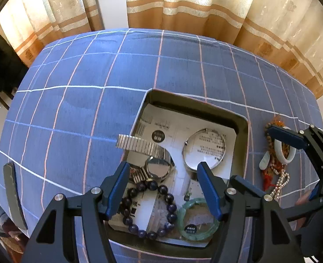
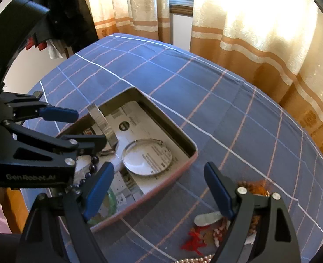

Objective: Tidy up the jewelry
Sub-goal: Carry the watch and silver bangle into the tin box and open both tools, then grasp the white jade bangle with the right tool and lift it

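A pink-walled box [image 1: 240,120], lined with printed paper, sits on the blue checked cloth. In it lie a silver watch [image 1: 159,168] with its metal strap [image 1: 137,144] leaning over the left rim, a thin silver bangle [image 1: 205,151], a dark blue bead bracelet [image 1: 152,210] and a green jade bangle [image 1: 196,221]. My left gripper [image 1: 163,166] hangs open above the watch, its pads clear of it. My right gripper [image 2: 158,167] is open over the cloth by the box's corner. Beside it lies a pile with a white bangle [image 1: 285,153], a white pendant [image 2: 207,218], a red tassel [image 2: 194,243], pearls [image 2: 196,259] and brown beads [image 2: 255,186].
The blue checked cloth [image 1: 95,76] covers a table that ends at cream and orange curtains [image 1: 194,6]. Dark clothing [image 2: 69,11] hangs at the far left. A wooden chair part [image 2: 12,208] shows below the table's left edge.
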Motion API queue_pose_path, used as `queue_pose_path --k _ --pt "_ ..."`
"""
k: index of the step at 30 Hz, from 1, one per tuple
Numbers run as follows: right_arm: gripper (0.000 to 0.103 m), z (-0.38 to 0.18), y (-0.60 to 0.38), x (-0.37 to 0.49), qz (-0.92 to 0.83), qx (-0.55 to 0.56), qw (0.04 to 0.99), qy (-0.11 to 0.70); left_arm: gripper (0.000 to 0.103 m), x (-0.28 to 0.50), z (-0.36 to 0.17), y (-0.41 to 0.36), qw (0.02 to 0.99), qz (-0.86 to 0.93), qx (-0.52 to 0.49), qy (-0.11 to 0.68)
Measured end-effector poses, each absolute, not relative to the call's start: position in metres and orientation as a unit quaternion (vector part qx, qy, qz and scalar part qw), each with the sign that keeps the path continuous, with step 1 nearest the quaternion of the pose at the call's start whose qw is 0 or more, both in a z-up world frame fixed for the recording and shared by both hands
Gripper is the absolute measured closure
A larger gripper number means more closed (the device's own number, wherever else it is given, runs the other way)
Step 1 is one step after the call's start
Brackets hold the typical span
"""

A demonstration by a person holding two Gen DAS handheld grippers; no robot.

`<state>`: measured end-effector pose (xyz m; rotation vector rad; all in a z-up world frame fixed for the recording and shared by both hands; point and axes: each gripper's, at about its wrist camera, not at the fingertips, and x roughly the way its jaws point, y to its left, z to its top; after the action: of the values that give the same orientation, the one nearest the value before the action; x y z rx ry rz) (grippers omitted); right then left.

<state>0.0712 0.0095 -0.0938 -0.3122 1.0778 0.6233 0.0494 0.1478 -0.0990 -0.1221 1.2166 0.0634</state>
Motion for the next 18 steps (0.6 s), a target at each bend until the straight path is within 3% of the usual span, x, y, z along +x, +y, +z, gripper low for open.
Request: queue_pose_path --k 18 --pt "0.012 -0.089 -0.037 0.060 0.254 -0.139 0.818 0.496 0.039 0.035 -0.089 0.135 0.818 0.061 -0.055 0.569"
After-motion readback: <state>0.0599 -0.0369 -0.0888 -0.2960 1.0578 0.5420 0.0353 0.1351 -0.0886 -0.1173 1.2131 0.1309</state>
